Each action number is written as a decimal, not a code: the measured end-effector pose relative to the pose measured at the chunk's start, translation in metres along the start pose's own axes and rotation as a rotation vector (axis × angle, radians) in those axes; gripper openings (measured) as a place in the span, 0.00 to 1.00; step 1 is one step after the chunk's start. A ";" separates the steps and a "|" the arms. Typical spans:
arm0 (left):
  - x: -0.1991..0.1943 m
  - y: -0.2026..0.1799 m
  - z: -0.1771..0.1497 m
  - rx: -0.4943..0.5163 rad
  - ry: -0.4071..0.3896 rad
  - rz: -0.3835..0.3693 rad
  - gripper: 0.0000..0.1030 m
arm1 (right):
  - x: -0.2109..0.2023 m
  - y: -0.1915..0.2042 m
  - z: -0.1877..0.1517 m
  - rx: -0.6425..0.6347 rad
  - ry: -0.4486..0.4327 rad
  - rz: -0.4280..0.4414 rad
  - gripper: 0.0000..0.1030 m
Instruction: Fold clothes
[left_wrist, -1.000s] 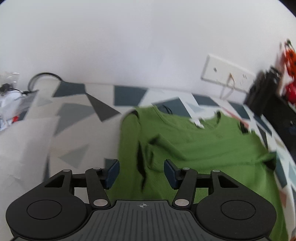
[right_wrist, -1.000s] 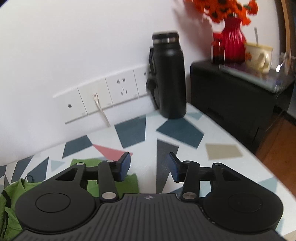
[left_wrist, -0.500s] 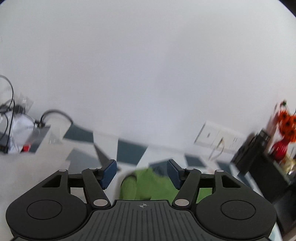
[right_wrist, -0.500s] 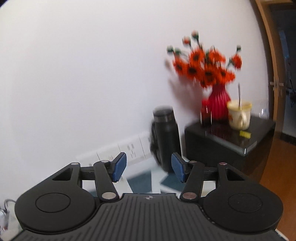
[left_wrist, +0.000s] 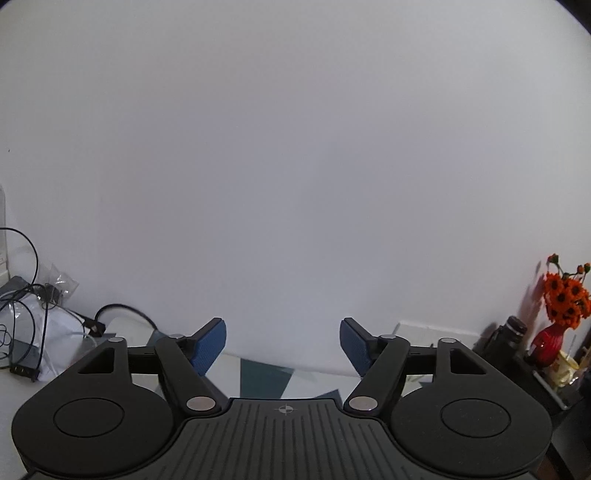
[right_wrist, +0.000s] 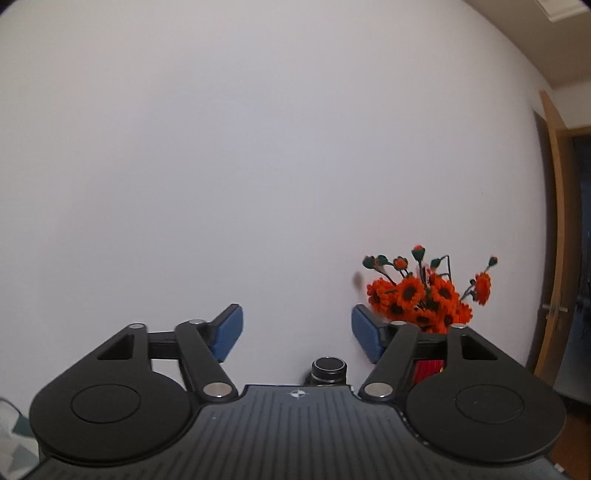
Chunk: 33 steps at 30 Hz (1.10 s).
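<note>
Both cameras now face the white wall, and the green garment is out of sight in both views. My left gripper (left_wrist: 282, 345) is open, blue pads wide apart, nothing between them; below it shows only a strip of the patterned tabletop (left_wrist: 264, 376). My right gripper (right_wrist: 296, 334) is open too and holds nothing; it points at the wall above the black bottle (right_wrist: 328, 367).
Cables and a white bundle (left_wrist: 33, 328) lie at the table's left end. A red vase of orange flowers (left_wrist: 565, 314) and a yellow mug (left_wrist: 563, 365) stand on a dark cabinet at right. The flowers (right_wrist: 424, 295) and a wooden door frame (right_wrist: 554, 229) show in the right wrist view.
Both grippers tilted up and away from the table; the green garment dropped out of view. Both stayed open and empty.
</note>
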<state>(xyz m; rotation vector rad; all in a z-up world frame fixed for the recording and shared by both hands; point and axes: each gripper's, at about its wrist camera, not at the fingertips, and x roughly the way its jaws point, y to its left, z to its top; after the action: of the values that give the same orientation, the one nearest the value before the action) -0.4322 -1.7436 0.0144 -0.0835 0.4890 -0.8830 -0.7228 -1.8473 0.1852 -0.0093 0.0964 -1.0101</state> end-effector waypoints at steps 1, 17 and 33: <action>0.003 -0.001 -0.008 0.006 0.023 0.000 0.65 | 0.004 0.003 -0.003 -0.022 0.023 0.012 0.73; 0.079 -0.037 -0.182 0.204 0.501 -0.032 0.86 | 0.103 0.069 -0.247 -0.346 0.512 0.216 0.95; 0.127 -0.008 -0.201 0.235 0.598 0.133 0.64 | 0.130 0.051 -0.317 -0.548 0.830 0.331 0.08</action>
<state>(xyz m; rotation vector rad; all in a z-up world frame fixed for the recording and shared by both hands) -0.4592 -1.8193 -0.2093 0.4359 0.9305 -0.8222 -0.6381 -1.9183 -0.1433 -0.0719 1.0956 -0.5767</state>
